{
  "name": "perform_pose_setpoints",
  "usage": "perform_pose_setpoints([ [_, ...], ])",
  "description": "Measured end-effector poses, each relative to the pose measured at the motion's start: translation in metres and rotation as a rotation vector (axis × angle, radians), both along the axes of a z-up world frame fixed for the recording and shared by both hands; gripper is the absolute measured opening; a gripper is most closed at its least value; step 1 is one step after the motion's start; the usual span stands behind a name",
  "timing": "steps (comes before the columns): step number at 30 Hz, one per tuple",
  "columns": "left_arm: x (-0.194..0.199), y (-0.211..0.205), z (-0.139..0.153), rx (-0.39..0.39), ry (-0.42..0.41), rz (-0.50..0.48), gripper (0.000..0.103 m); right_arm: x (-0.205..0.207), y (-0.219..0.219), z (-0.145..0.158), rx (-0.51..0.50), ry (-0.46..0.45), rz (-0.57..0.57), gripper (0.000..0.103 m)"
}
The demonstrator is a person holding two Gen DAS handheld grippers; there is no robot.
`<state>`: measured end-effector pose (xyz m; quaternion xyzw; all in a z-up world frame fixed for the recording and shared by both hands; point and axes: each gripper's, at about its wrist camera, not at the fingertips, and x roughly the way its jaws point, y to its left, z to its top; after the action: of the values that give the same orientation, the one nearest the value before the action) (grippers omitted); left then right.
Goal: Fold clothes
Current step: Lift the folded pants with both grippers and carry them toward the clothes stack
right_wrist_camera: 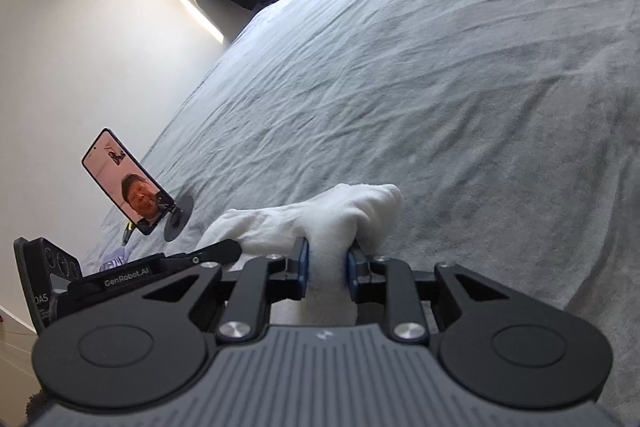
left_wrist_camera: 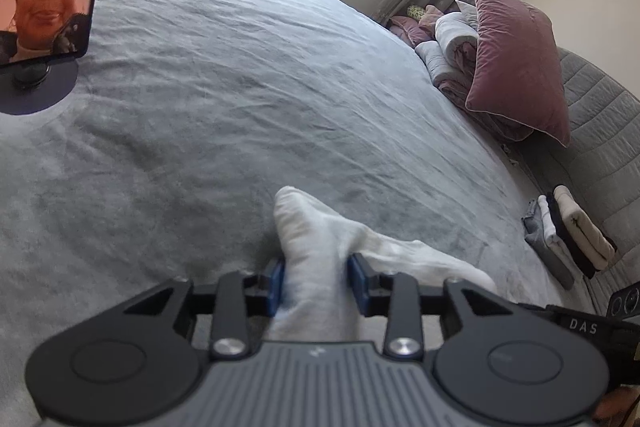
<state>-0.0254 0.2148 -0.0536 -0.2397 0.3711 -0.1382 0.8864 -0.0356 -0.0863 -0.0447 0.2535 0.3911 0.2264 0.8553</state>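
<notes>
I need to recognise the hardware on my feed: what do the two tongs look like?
Both match: left tongs and right tongs have blue pads on black linkage arms with silver pivot screws, round black side discs and a ribbed grey body. White "DAS" and "GenRobot.AI" lettering marks their sides.

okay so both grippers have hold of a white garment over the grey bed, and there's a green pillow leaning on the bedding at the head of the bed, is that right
Not quite. The pillow leaning on the folded bedding is dusty pink, not green, as the left wrist view shows. The rest holds: the left gripper and right gripper each have the white garment between their pads over the grey bed.
</notes>
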Motion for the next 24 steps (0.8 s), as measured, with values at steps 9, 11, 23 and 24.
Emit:
perform_pose_setpoints([
  [9,0.007,0.004,-0.014,-0.091,-0.024,-0.006,0.046,0.007,0.003,-0.016,0.019,-0.016,0.012,0.04],
  [11,0.008,0.005,-0.017,-0.11,-0.029,-0.004,0.044,0.005,0.005,-0.017,-0.002,-0.049,0.026,0.04],
  [23,0.007,0.011,-0.022,-0.178,-0.033,0.022,0.021,0.004,0.01,-0.017,-0.01,-0.101,0.037,0.024],
  [24,0.006,0.01,-0.021,-0.172,-0.038,0.024,0.02,0.003,0.01,-0.016,-0.013,-0.107,0.036,0.024],
])
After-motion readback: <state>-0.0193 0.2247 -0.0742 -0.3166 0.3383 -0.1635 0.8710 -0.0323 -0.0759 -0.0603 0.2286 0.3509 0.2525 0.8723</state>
